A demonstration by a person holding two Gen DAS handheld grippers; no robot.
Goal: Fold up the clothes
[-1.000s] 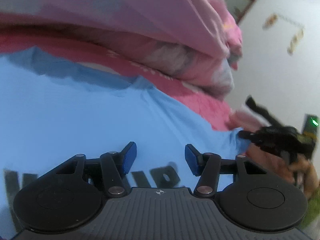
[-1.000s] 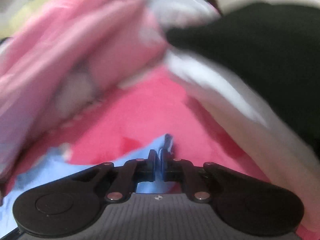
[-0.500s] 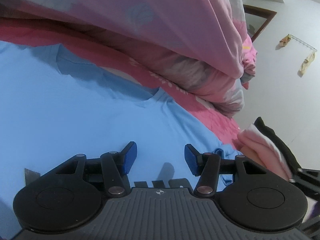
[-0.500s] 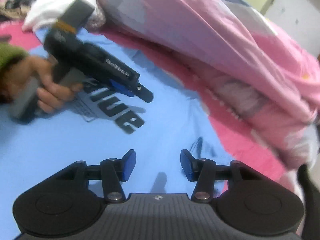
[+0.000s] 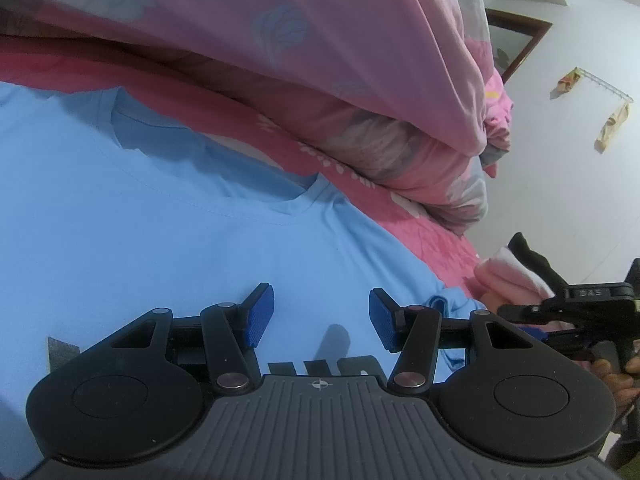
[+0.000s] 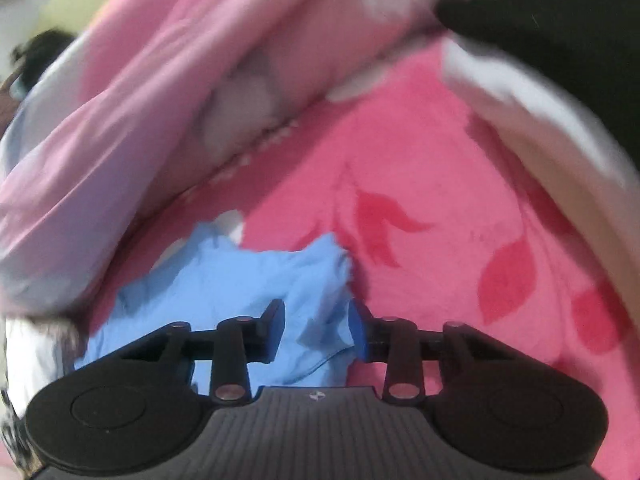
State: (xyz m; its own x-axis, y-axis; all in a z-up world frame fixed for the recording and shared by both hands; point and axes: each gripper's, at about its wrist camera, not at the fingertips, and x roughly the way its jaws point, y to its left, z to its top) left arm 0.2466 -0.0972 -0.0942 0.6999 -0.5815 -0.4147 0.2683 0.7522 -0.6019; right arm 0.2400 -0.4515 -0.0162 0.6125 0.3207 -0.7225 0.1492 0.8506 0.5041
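Pink floral bedsheet (image 6: pixel 460 208) lies under everything. Spread apart, the left gripper (image 5: pixel 321 318) hovers over the flat blue T-shirt (image 5: pixel 160 248), below its collar; the right gripper (image 6: pixel 316 330), jaws also spread, straddles that shirt's crumpled edge beside a pink quilt (image 5: pixel 320 40).

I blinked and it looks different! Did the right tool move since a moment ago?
Yes. The right tool swung right, off the blue T-shirt's printed chest to its bunched edge, now facing the pink leaf-patterned bedsheet.
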